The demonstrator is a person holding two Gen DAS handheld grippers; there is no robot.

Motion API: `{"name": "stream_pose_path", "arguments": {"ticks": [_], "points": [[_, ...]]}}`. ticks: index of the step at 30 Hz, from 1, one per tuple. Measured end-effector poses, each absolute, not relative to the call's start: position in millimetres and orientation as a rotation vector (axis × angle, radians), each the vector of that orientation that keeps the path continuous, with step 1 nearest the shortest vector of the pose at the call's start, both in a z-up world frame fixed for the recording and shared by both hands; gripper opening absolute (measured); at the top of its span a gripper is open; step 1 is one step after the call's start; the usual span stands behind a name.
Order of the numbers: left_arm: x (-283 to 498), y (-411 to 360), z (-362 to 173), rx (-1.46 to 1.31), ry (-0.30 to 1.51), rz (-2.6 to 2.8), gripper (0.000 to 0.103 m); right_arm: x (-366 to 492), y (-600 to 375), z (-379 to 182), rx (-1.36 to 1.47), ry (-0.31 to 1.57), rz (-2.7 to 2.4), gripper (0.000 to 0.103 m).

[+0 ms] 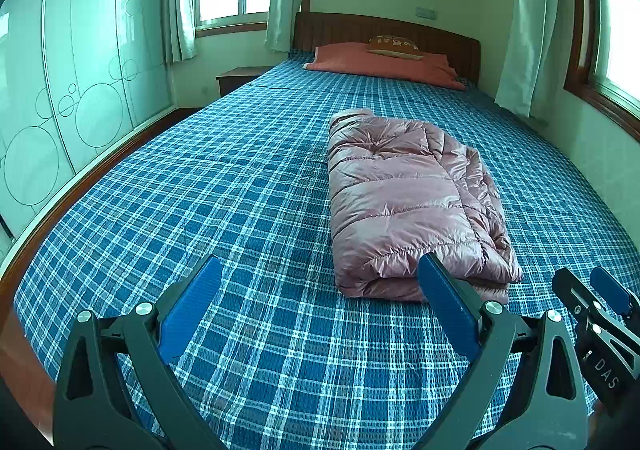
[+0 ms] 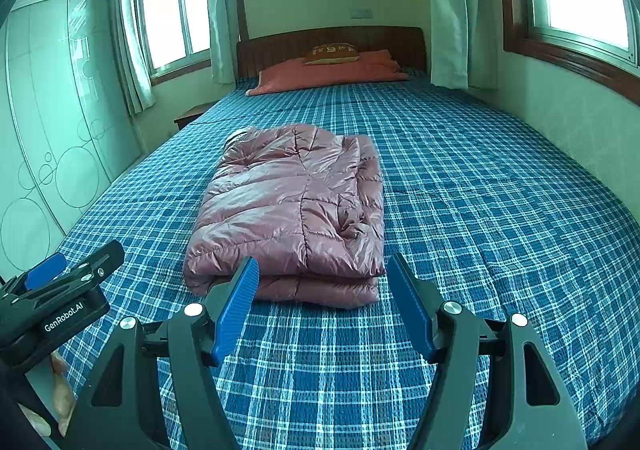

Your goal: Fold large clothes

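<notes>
Small bedroom, bed (image 1: pixel 248 186) covered in a blue plaid sheet (image 2: pixel 480 210) filling most of both views; wooden headboard (image 1: pixel 384 30) up at 12 o'clock with an orange pillow (image 1: pixel 380 64) in front of it and a little cushion (image 1: pixel 394 45) on top; curtained windows (image 2: pixel 172 10) on both sides, frosted wardrobe (image 1: pixel 80 70) along the left. The pink puffer jacket (image 2: pixel 296 206) lies folded into a neat block on the sheet (layers stacked, fold edge facing the cameras); in the left wrist view it sits at about 1 o'clock, in the right wrist view near 11 o'clock. Left gripper (image 1: pixel 320 314) hovers over the sheet just short of the jacket, jaws wide apart, holding nothing; right gripper (image 2: pixel 322 306) same deal, jaws apart, empty, lined up with the jacket's near edge.
</notes>
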State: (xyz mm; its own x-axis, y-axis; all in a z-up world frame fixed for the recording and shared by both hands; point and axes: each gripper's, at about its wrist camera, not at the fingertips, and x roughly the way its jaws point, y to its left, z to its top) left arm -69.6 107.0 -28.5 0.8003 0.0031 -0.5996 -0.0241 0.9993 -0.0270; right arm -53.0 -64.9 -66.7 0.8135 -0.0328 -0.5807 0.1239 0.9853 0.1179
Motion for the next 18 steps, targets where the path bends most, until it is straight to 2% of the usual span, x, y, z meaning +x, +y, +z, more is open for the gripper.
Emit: {"name": "stream_pose_path", "arguments": {"ticks": [18], "points": [[-68.6,109.3,-29.6,-0.028,0.645,0.018,0.098,-52.8,-64.1,-68.9,0.145,0.615,-0.077,0.066]]}}
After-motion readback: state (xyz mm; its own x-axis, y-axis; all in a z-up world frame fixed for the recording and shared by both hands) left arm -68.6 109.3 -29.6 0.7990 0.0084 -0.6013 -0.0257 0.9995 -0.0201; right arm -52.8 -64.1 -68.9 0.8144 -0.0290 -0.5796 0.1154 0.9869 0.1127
